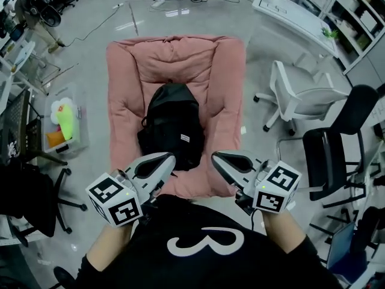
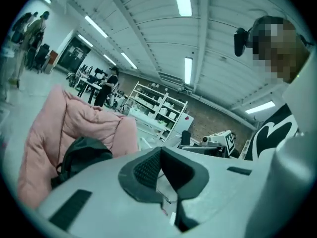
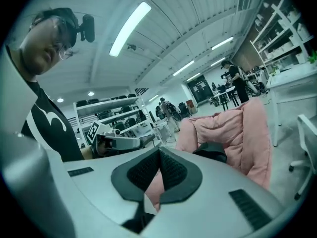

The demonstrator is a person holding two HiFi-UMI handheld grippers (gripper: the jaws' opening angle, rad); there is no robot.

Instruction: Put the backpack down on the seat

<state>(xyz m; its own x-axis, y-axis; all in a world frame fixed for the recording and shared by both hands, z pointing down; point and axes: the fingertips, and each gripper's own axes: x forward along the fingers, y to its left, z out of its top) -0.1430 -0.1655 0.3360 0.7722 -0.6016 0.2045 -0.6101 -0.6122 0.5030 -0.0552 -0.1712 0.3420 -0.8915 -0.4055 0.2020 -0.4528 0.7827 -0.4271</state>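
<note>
A black backpack point(image 1: 170, 125) lies upright-lengthwise on the pink cushioned seat point(image 1: 126, 101), its top toward the backrest. My left gripper point(image 1: 170, 159) and right gripper point(image 1: 215, 156) hover side by side near the seat's front edge, above and in front of the backpack's lower end, both shut with nothing between their jaws. In the left gripper view the shut left gripper point(image 2: 161, 150) points past the backpack point(image 2: 81, 155) resting against the pink seat point(image 2: 54, 128). The right gripper view shows the shut right gripper point(image 3: 159, 152) with the backpack point(image 3: 213, 151) and seat point(image 3: 247, 133) beyond.
A white office chair point(image 1: 301, 95) and a black office chair point(image 1: 337, 149) stand right of the seat. A clear plastic box point(image 1: 63, 122) with toys sits on the floor at left, another dark chair point(image 1: 24, 197) nearer. A white desk point(image 1: 295, 14) is at the back right.
</note>
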